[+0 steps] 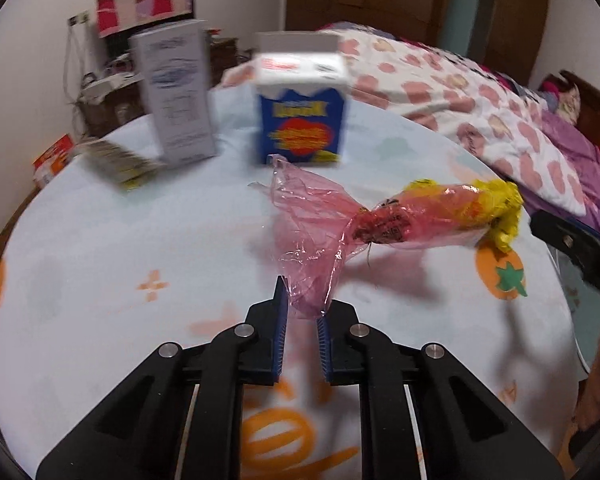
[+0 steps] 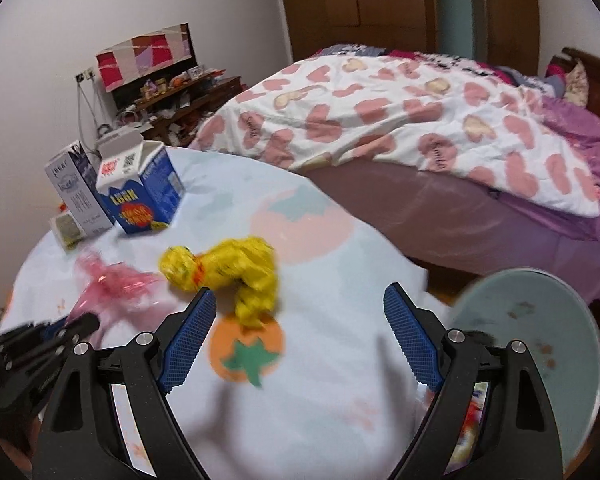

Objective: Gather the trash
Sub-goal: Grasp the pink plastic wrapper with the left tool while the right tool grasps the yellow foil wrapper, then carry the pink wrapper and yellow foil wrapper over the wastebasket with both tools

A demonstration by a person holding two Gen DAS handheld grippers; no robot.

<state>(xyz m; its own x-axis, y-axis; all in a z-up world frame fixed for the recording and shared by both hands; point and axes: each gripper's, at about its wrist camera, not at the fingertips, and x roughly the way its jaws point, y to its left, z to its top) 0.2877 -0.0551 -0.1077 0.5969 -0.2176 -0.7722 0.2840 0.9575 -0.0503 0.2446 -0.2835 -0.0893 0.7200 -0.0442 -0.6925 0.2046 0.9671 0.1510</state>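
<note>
A crumpled pink plastic bag [image 1: 312,216] lies on the round table, its far end wrapped around a yellow wrapper [image 1: 496,204]. My left gripper [image 1: 305,298] is shut on the bag's near edge, with the thin film pinched between its blue pads. In the right wrist view the yellow wrapper [image 2: 236,272] lies just beyond the left fingertip of my right gripper [image 2: 300,294], which stands wide open over the cloth with nothing between its fingers. The pink bag [image 2: 112,284] is to the wrapper's left, blurred. The left gripper [image 2: 48,336] shows at the lower left.
A blue milk carton [image 1: 302,120] and a grey-white carton [image 1: 176,92] stand at the table's far side, beside a flat packet [image 1: 116,160]. The tablecloth [image 2: 320,400] is pale blue with orange prints. A round glass top [image 2: 540,340] is at the right and a bed [image 2: 380,120] behind.
</note>
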